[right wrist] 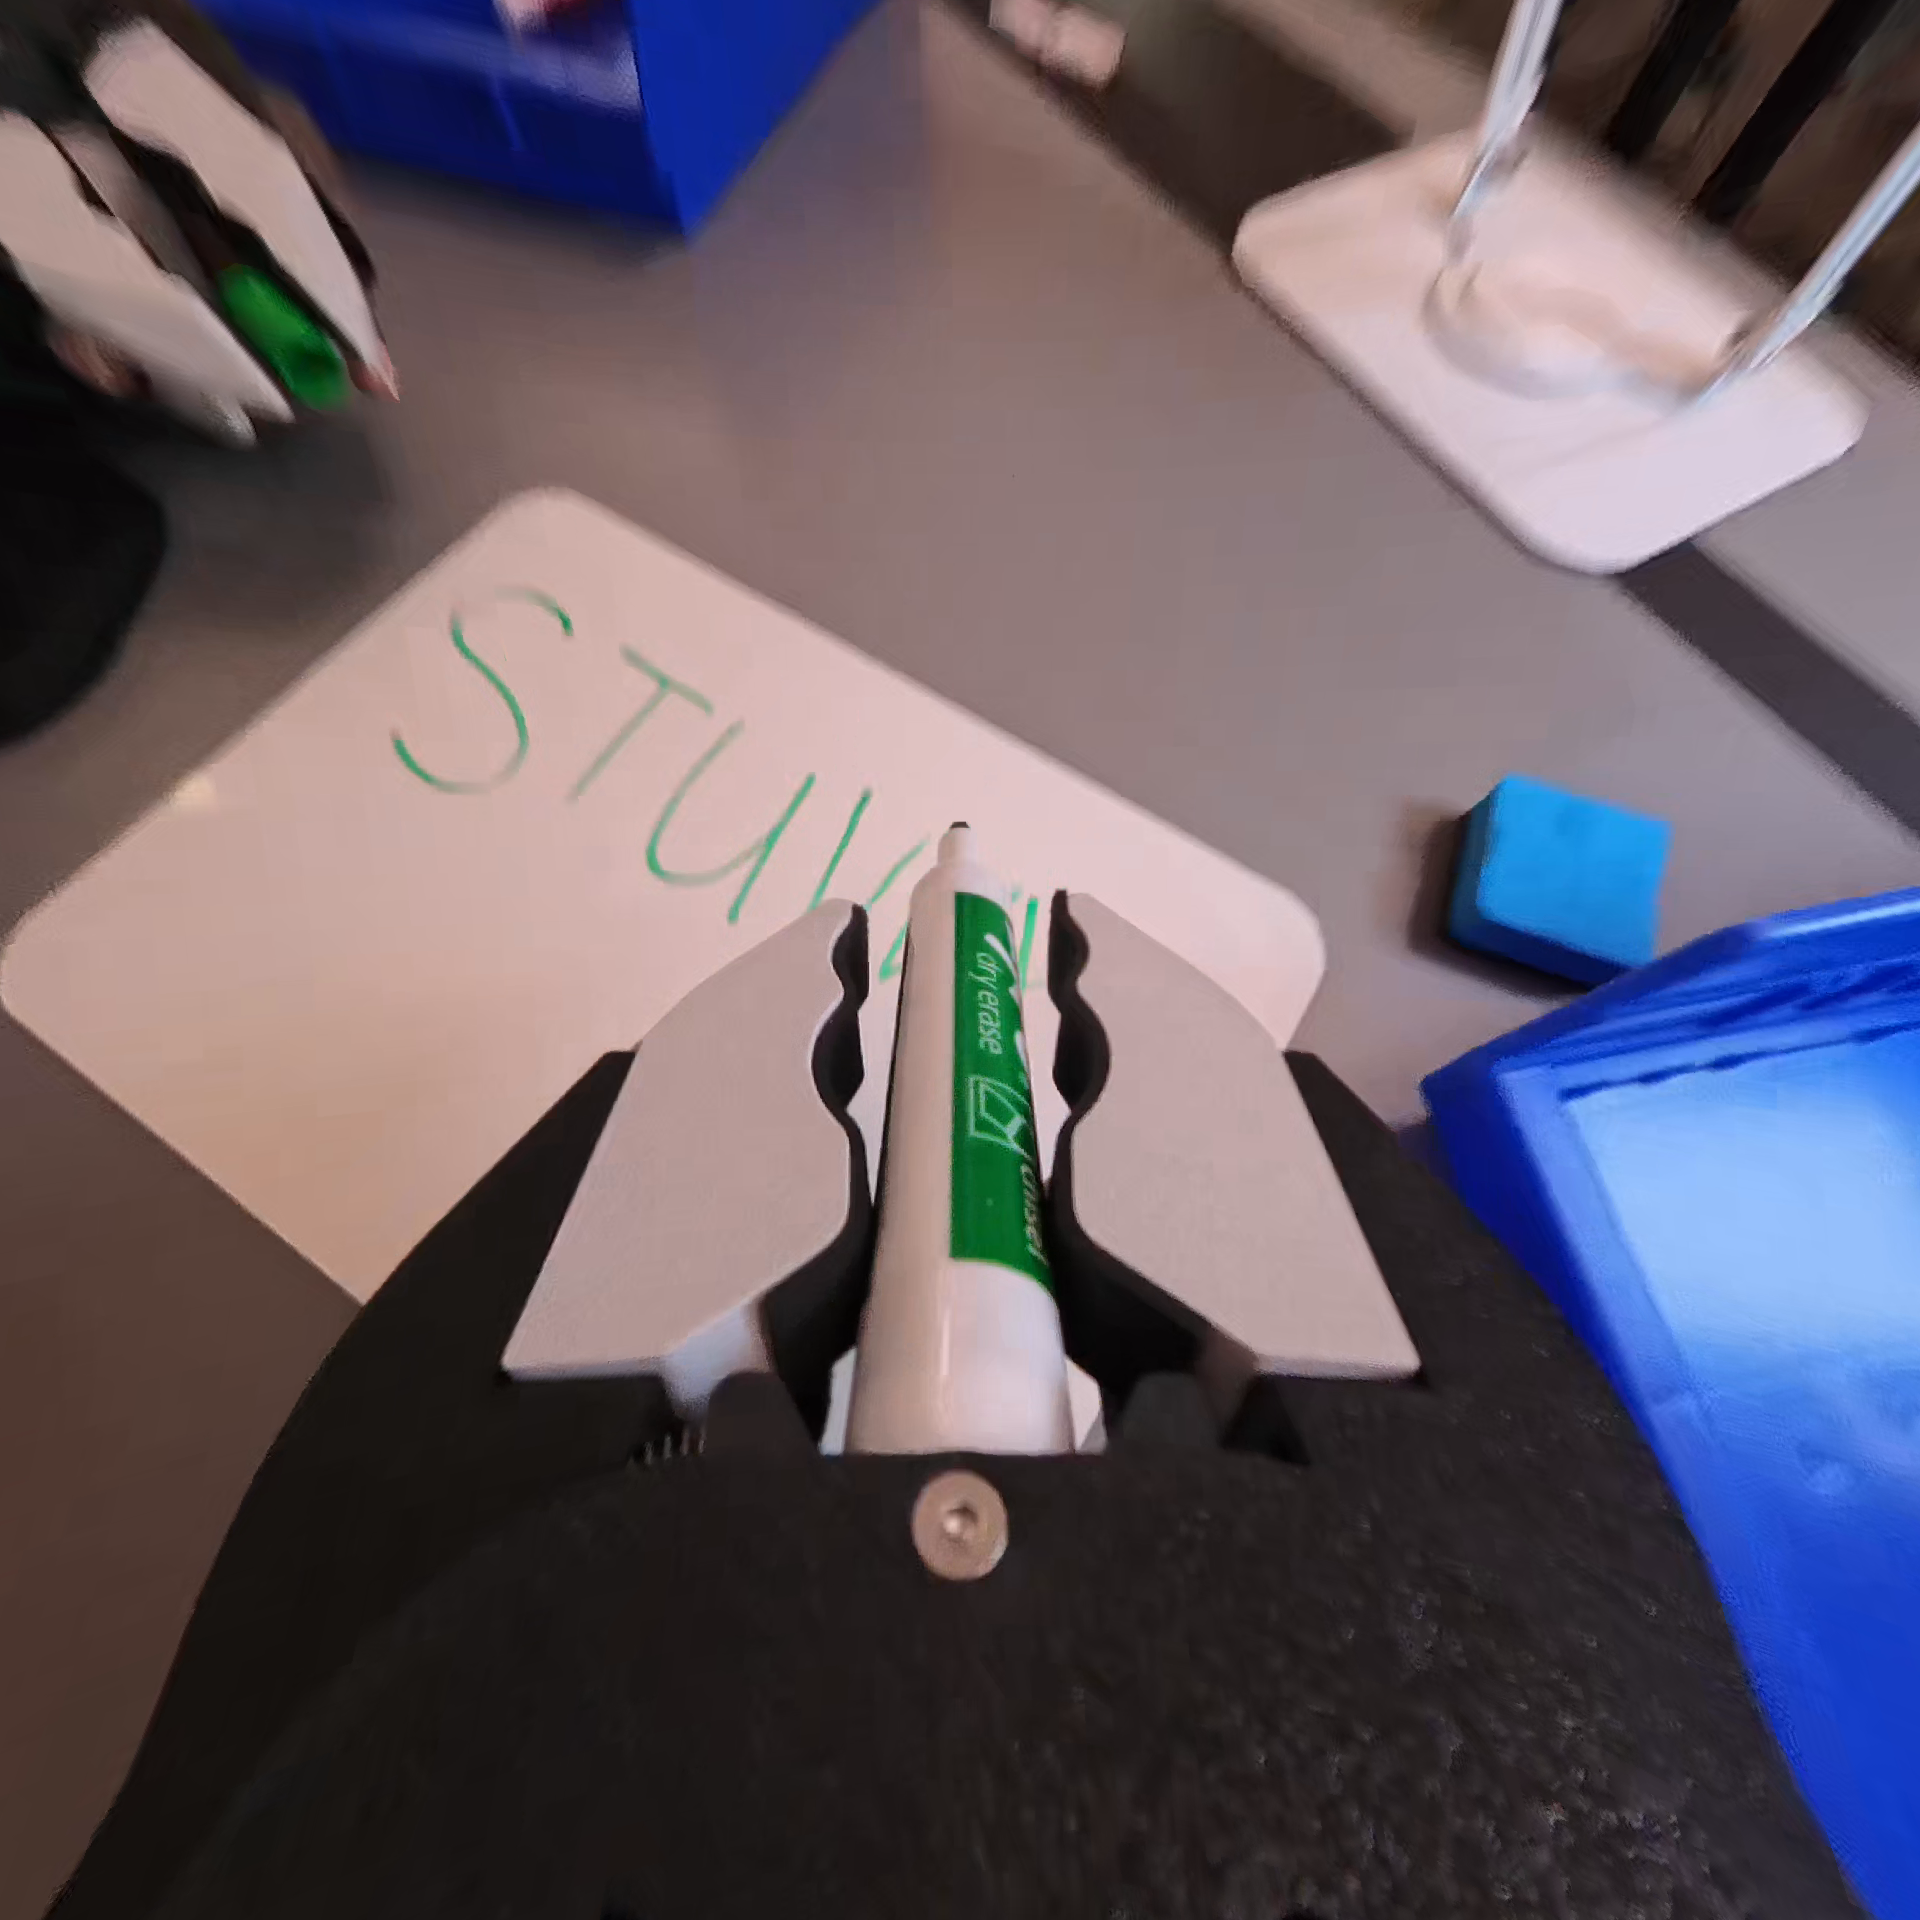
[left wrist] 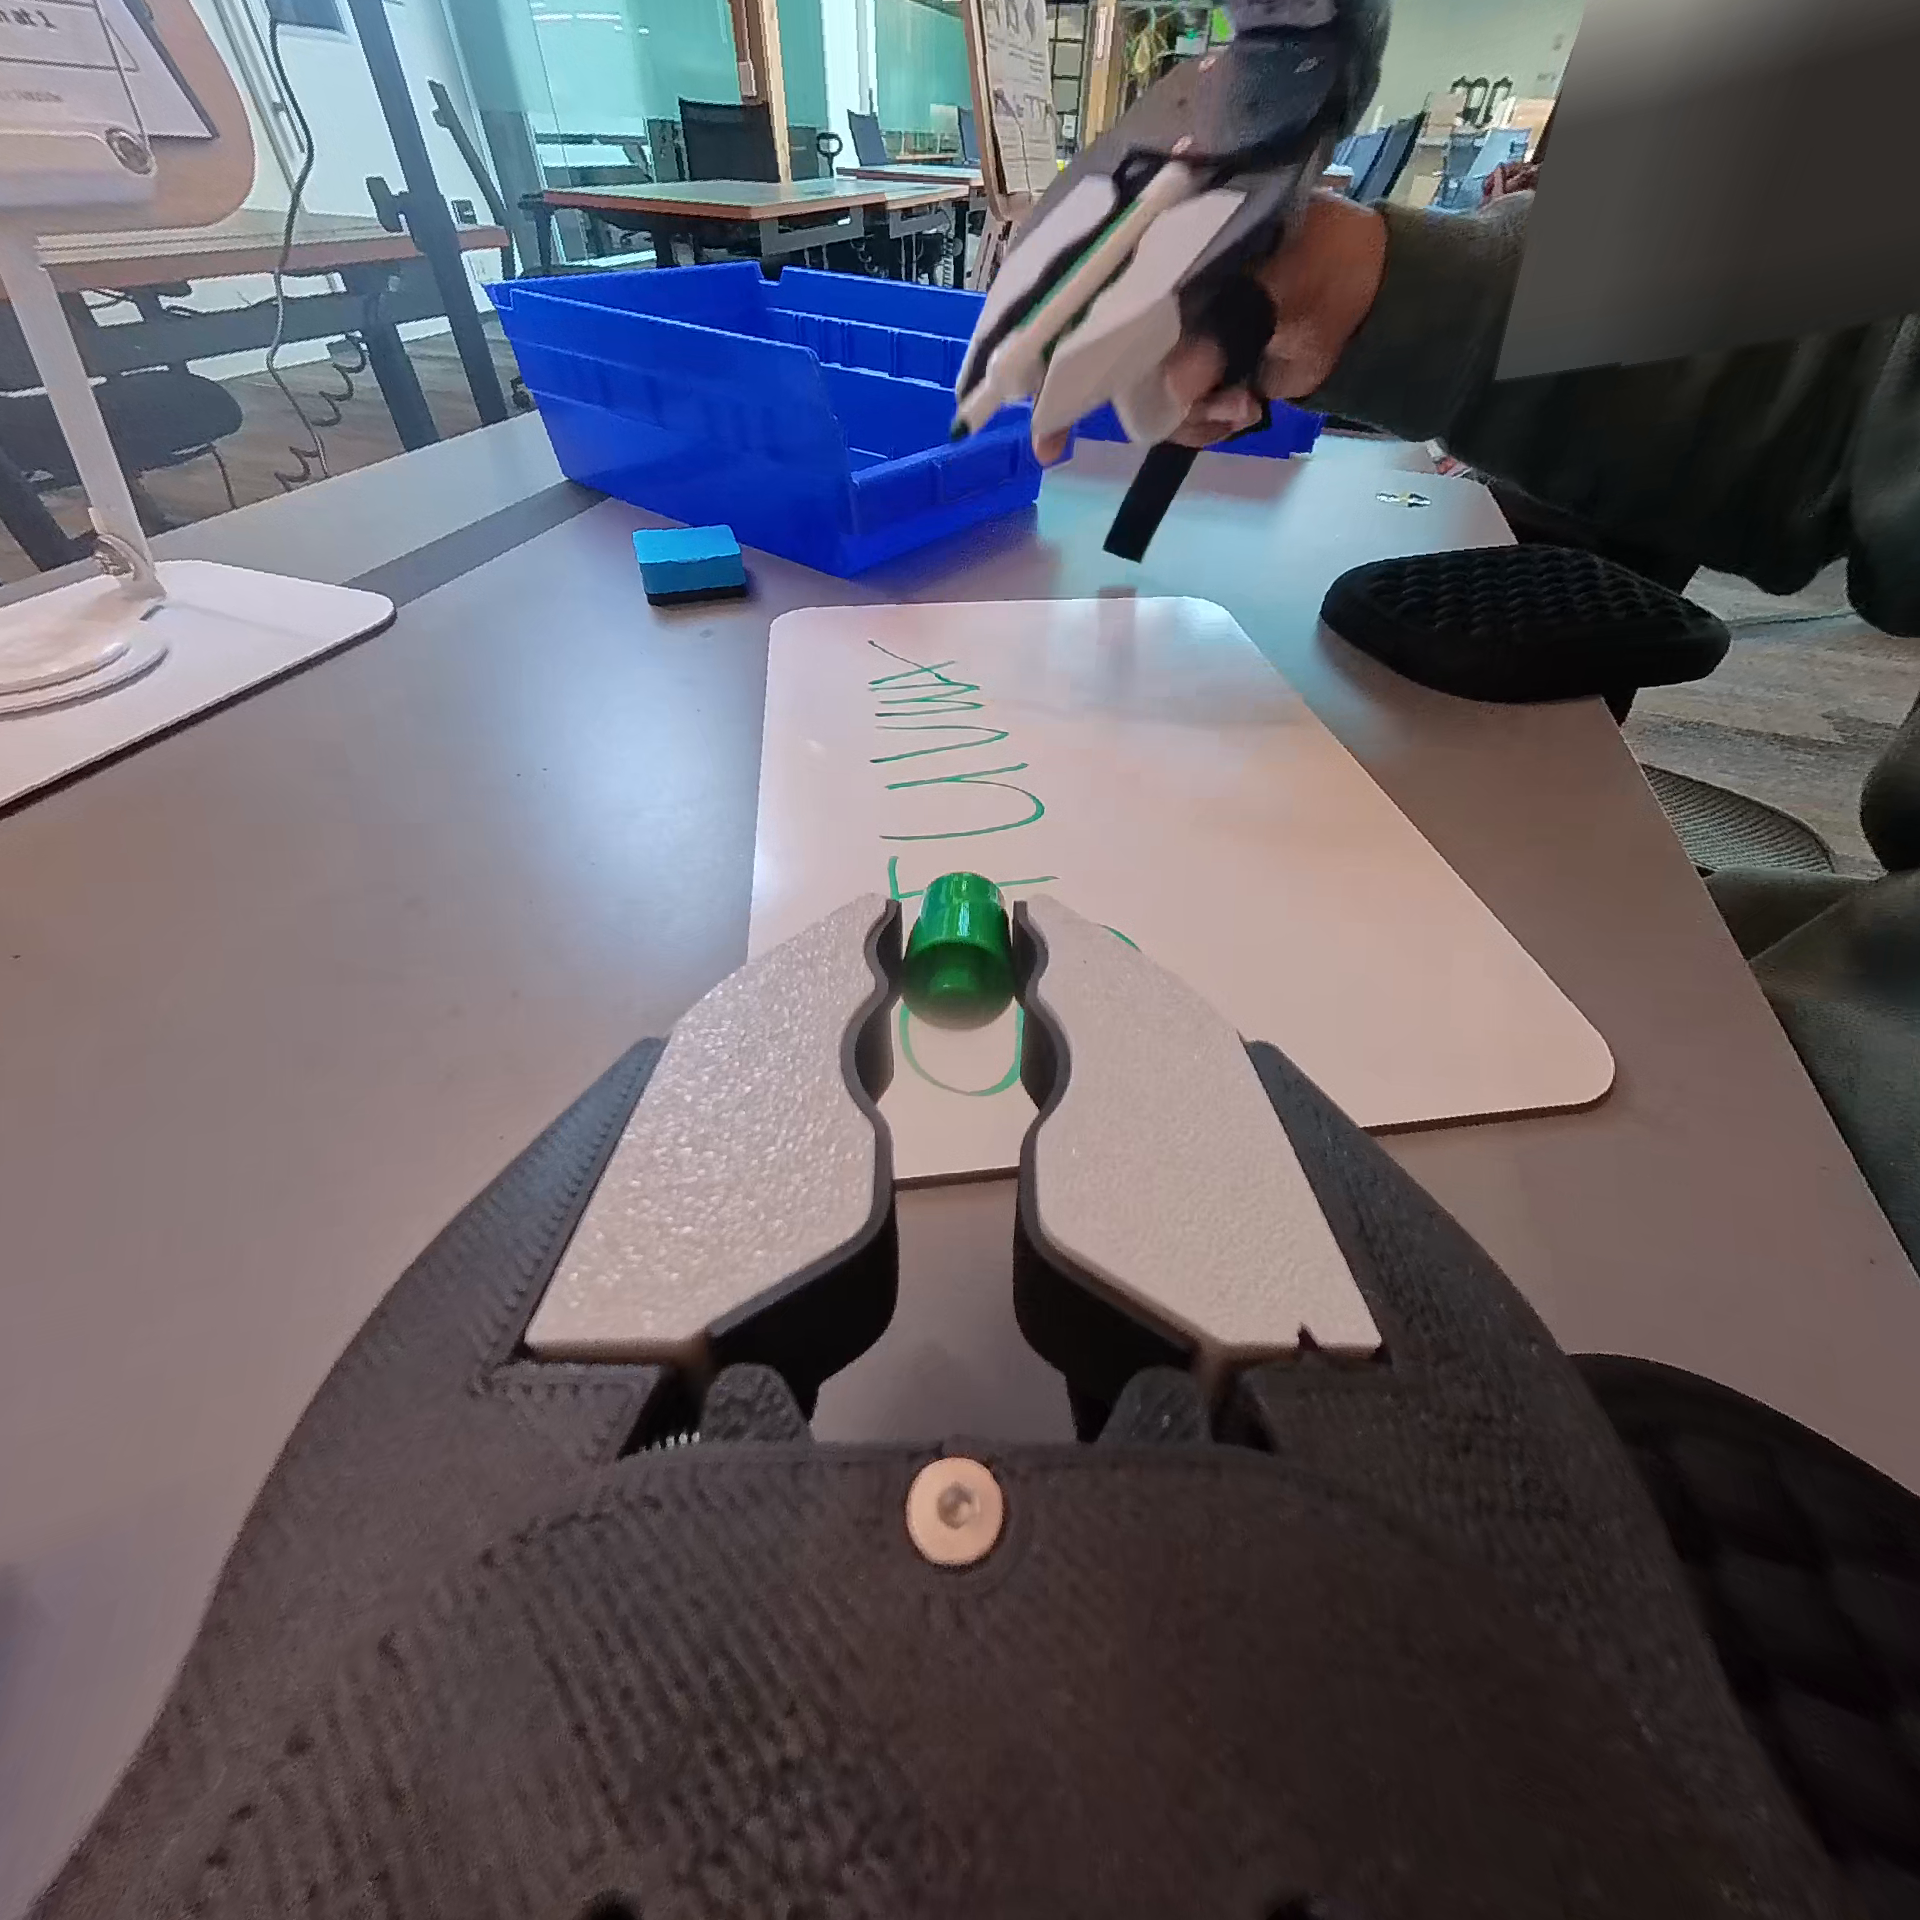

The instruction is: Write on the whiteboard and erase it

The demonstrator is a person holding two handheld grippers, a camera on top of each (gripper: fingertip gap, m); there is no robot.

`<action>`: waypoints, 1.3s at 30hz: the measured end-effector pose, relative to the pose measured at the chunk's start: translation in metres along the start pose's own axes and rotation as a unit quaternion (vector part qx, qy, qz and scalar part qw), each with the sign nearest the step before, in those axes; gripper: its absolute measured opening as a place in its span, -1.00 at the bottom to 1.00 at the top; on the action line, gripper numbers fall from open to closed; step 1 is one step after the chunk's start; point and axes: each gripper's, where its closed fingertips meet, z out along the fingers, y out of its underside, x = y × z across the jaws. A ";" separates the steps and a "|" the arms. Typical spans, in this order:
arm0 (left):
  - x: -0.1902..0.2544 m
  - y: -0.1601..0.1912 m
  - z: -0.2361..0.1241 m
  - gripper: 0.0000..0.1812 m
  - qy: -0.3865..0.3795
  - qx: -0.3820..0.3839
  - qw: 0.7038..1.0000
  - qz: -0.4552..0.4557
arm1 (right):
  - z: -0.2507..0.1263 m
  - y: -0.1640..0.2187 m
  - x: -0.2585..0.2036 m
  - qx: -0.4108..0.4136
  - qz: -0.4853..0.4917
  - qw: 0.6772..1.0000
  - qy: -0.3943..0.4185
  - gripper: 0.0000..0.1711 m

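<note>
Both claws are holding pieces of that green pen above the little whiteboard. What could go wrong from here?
The marker is uncapped in the right gripper; its tip could streak the whiteboard. The small green cap, pinched at the left gripper tips, might slip during recapping.

left gripper [left wrist: 956, 935] clamped; right gripper [right wrist: 956, 925] clamped, raised

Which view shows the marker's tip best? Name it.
Right wrist view: the uncapped marker runs lengthwise between its jaws, tip clear above the whiteboard. Left wrist view shows it small and distant in the raised right gripper.
</note>
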 end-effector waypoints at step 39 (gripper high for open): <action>0.092 -0.034 0.058 -0.79 0.300 0.002 0.934 -0.193 | 0.034 -0.045 -0.186 0.248 -0.274 0.916 -0.159 -0.62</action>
